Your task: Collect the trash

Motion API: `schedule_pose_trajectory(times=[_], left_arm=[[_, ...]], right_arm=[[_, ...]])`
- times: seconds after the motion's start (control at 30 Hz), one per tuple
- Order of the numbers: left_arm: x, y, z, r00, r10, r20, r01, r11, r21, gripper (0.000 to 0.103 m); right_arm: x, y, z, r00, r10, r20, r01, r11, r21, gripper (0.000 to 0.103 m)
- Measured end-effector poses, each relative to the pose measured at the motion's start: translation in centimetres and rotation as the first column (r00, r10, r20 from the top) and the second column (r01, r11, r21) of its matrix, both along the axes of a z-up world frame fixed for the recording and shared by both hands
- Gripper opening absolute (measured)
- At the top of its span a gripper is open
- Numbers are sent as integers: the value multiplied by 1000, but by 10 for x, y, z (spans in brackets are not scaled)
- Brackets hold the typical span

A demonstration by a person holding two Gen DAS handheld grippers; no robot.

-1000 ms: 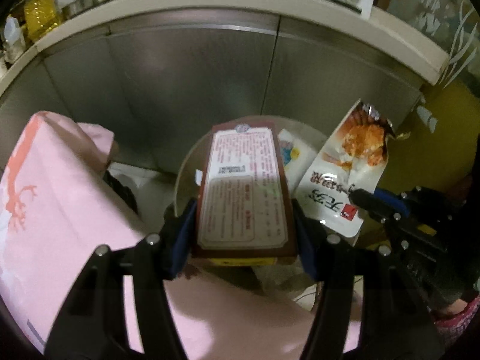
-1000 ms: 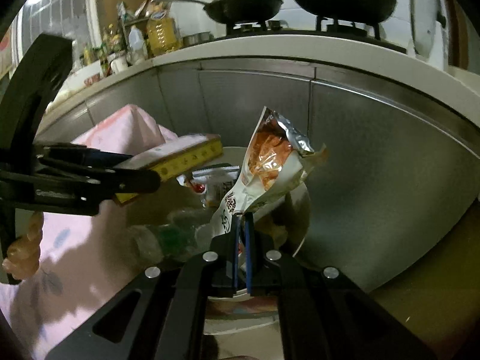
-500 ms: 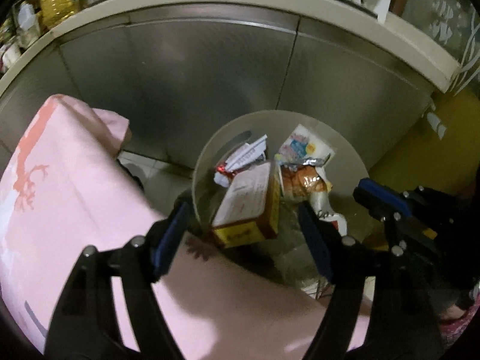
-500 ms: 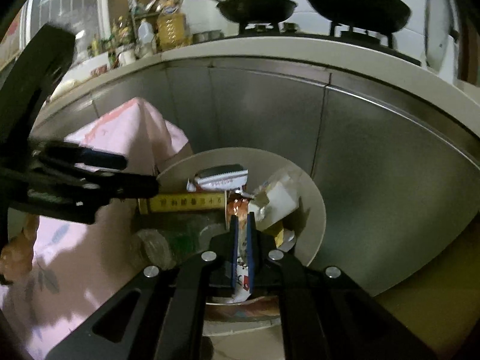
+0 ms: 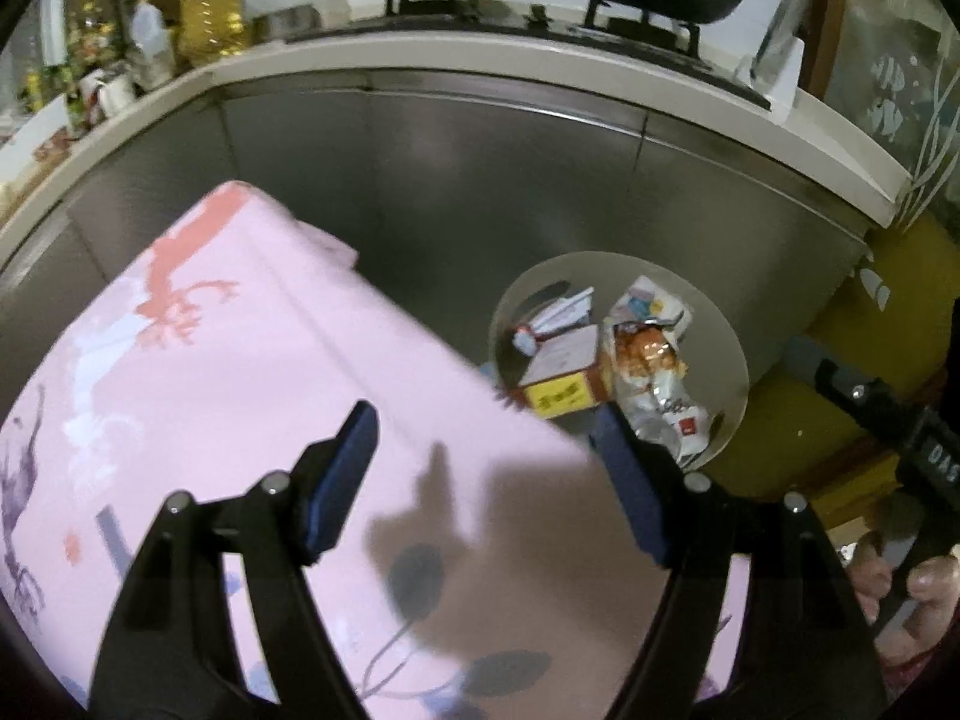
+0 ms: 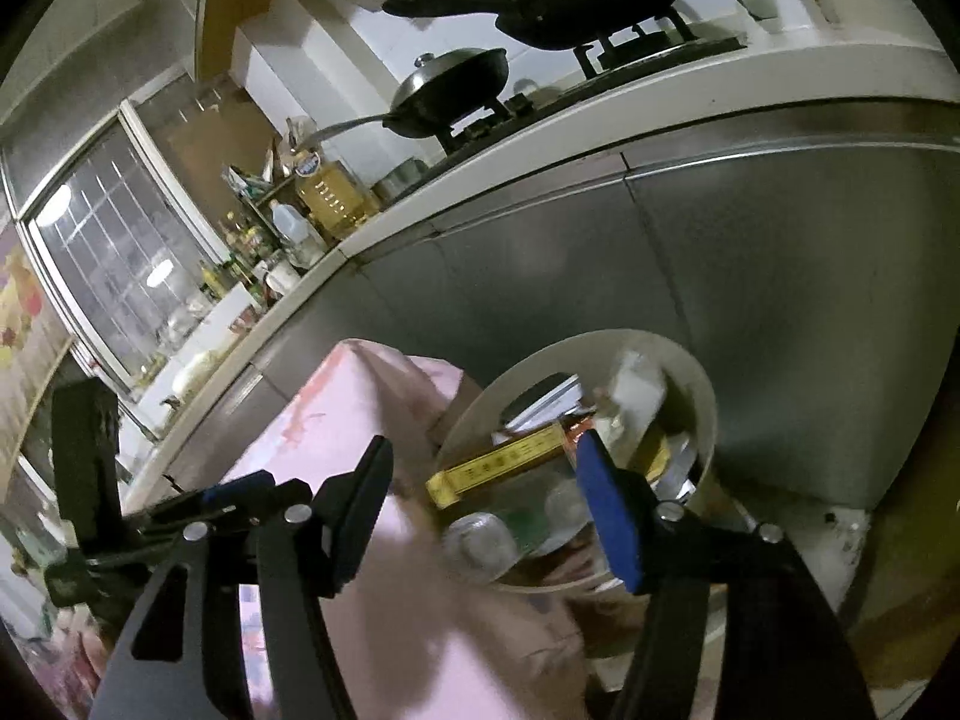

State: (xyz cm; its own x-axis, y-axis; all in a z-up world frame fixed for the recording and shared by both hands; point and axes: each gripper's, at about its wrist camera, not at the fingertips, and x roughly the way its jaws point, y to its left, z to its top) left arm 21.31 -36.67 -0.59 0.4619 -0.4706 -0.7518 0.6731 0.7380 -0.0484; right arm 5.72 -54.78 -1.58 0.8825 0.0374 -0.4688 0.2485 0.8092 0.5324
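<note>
A round beige trash bin (image 5: 735,360) stands against the steel cabinet, also in the right wrist view (image 6: 708,408). Inside lie the yellow-edged brown box (image 5: 561,372) (image 6: 498,465), an orange snack bag (image 5: 651,360), a plastic bottle (image 6: 480,540) and other wrappers. My left gripper (image 5: 486,474) is open and empty, over the pink cloth to the left of the bin. My right gripper (image 6: 486,510) is open and empty, just above the bin's near rim. The left gripper's body shows at the left of the right wrist view (image 6: 228,498).
A table covered by a pink patterned cloth (image 5: 240,390) fills the left and front. Steel cabinet fronts (image 5: 480,192) stand behind the bin under a white counter (image 5: 540,66) with pans on a stove (image 6: 540,6). Bottles (image 6: 324,192) crowd the counter's left end.
Both grippers opened; the box and the snack bag dropped into the bin. Both grippers then pulled back and up, the left one moving left over the cloth.
</note>
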Motion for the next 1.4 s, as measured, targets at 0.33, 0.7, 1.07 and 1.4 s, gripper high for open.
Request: schedule_pose_trajectory(times=[0.33, 0.7, 1.07, 1.4], left_arm=[[-32, 73, 12, 988, 126, 93, -125, 992, -20, 79], [-62, 174, 30, 940, 301, 163, -295, 953, -64, 90], [-92, 248, 47, 892, 402, 209, -381, 915, -137, 97], [-99, 278, 48, 869, 455, 194, -428, 888, -167, 97]], right_arm=[[-16, 65, 12, 999, -47, -26, 46, 999, -12, 76], [-16, 161, 24, 996, 18, -85, -24, 997, -70, 77], [-36, 228, 41, 999, 2, -36, -8, 984, -175, 77], [-47, 257, 48, 1000, -12, 11, 14, 974, -225, 82]])
